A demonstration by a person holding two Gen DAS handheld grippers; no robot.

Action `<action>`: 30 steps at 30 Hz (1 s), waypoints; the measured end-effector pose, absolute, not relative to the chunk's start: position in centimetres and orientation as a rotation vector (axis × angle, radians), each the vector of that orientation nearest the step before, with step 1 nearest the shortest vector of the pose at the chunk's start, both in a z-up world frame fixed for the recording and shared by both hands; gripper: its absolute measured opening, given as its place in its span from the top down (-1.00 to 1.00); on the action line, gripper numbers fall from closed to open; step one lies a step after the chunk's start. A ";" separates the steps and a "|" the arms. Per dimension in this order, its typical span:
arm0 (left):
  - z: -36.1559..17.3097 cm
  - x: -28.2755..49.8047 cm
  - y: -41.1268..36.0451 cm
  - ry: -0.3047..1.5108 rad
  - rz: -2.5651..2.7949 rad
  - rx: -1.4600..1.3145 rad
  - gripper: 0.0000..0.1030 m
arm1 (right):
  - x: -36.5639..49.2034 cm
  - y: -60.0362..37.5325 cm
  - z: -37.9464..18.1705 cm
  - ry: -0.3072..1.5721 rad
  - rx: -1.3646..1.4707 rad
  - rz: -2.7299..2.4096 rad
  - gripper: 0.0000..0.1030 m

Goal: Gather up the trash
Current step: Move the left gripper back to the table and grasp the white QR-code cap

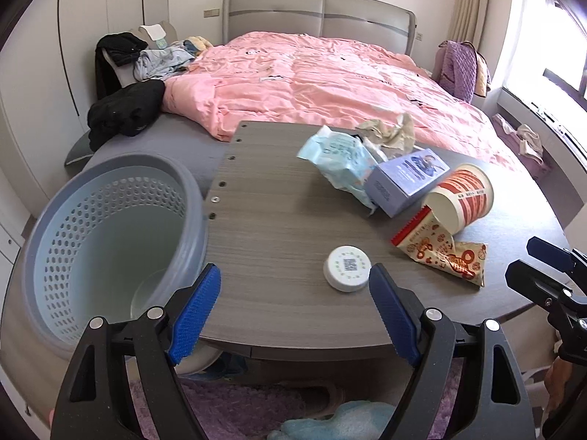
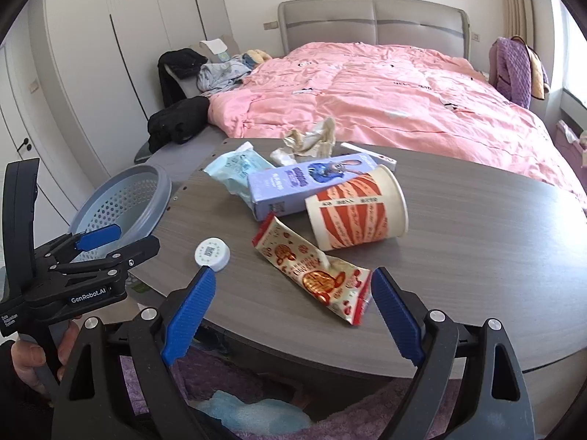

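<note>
Trash lies on a grey wooden table (image 1: pixel 279 220): a white round lid (image 1: pixel 346 267), a red-and-cream snack wrapper (image 1: pixel 442 251), a tipped red-striped paper cup (image 1: pixel 460 198), a lilac box (image 1: pixel 405 179), a light-blue wipes pack (image 1: pixel 339 161) and crumpled beige paper (image 1: pixel 389 132). A blue-grey perforated bin (image 1: pixel 110 227) stands at the table's left edge. My left gripper (image 1: pixel 295 311) is open and empty, just short of the lid. My right gripper (image 2: pixel 293 315) is open and empty, with the wrapper (image 2: pixel 315 275) just ahead of its fingers. The lid (image 2: pixel 212 253) and cup (image 2: pixel 357 209) also show there.
A bed with a pink duvet (image 1: pixel 315 80) lies behind the table, with dark clothes (image 1: pixel 124 110) piled at its left. White wardrobes (image 2: pixel 110 55) line the left wall. A purple rug (image 2: pixel 227 377) lies under the table. The left gripper (image 2: pixel 99 256) shows at the right view's left.
</note>
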State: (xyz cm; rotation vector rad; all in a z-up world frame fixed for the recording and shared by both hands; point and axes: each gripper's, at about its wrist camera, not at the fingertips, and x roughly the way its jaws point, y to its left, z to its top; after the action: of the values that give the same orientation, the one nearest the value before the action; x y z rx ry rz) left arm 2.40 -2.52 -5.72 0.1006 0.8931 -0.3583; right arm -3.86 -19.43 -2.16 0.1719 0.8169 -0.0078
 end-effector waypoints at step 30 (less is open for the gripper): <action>-10.7 4.3 -8.5 0.940 -0.373 0.213 0.01 | -6.7 -24.1 -4.2 0.819 0.279 -0.081 -0.65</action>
State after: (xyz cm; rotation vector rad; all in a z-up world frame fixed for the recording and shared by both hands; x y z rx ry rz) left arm 4.25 -8.54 -10.68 0.2127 0.9400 -0.3726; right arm -6.73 -24.06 -4.21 0.2795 0.8186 -0.0814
